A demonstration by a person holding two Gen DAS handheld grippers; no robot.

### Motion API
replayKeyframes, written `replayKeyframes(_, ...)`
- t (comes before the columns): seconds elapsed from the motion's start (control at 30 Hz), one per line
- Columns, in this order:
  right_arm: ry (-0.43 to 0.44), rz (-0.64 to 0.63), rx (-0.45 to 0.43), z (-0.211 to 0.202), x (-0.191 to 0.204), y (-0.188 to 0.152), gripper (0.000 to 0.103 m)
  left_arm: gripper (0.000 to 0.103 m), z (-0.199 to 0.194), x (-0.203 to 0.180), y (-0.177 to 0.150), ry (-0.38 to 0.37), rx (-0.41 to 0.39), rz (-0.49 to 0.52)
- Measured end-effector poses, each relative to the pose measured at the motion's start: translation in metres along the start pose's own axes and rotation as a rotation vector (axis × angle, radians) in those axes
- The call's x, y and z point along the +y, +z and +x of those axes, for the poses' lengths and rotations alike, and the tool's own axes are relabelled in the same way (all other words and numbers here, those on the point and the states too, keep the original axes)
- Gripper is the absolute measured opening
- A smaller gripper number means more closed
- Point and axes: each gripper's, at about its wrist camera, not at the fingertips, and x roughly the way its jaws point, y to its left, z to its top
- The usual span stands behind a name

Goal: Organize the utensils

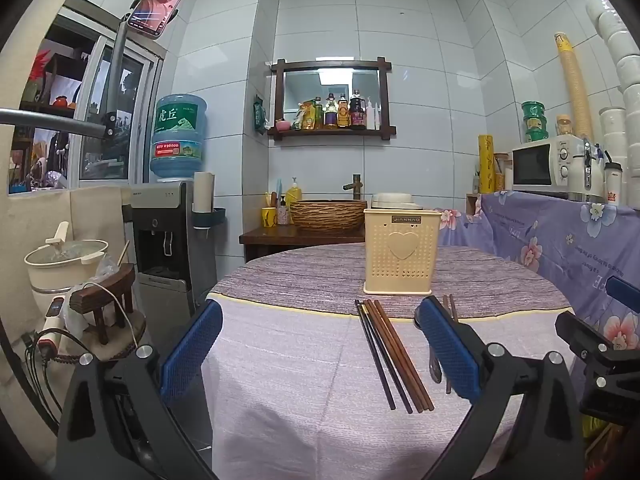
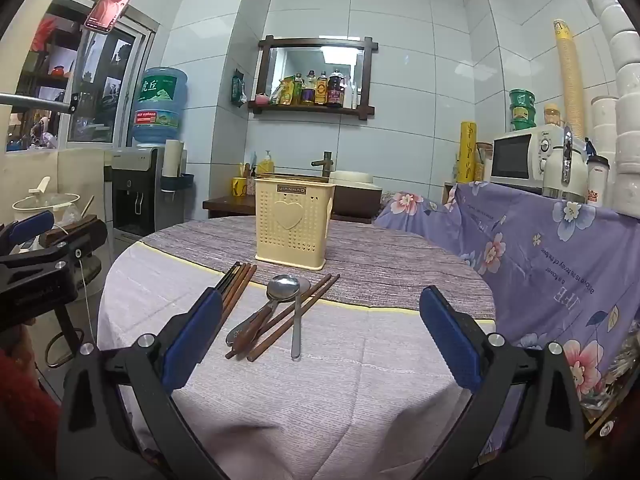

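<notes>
A cream perforated utensil holder (image 1: 401, 251) with a heart on its front stands upright on the round table; it also shows in the right wrist view (image 2: 293, 224). A bundle of dark and brown chopsticks (image 1: 390, 354) lies in front of it, between my left gripper's fingers. In the right wrist view, metal spoons (image 2: 285, 286) and more chopsticks (image 2: 294, 318) lie in a loose pile, with the bundle (image 2: 236, 284) to their left. My left gripper (image 1: 320, 346) is open and empty above the table's near side. My right gripper (image 2: 320, 336) is open and empty, the pile just left of its middle.
The table (image 1: 288, 360) wears a pale lilac cloth with a darker striped band at the back. A floral-covered counter (image 2: 540, 248) with a microwave (image 2: 524, 156) stands to the right. A water dispenser (image 1: 164, 240) and a stool with a pot stand to the left.
</notes>
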Motion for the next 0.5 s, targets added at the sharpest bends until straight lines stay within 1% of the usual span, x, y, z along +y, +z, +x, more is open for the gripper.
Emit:
replayKeyframes(0.03, 0.001, 0.004, -0.009, -0.0009, -0.0003, 0.0, 0.097, 0.098, 0.0001, -0.0001, 0.0, 0.0, 0.001, 0.002)
replayKeyframes(0.37, 0.007, 0.007, 0.0, -0.0011, -0.0031, 0.0, 0.097, 0.098, 0.0015, -0.0029, 0.001, 0.003, -0.004, 0.0)
replayKeyframes(0.5, 0.012, 0.006, 0.004, -0.0001, -0.0022, 0.0024, 0.097, 0.098, 0.0027, 0.0017, 0.0019, 0.002, -0.005, -0.001)
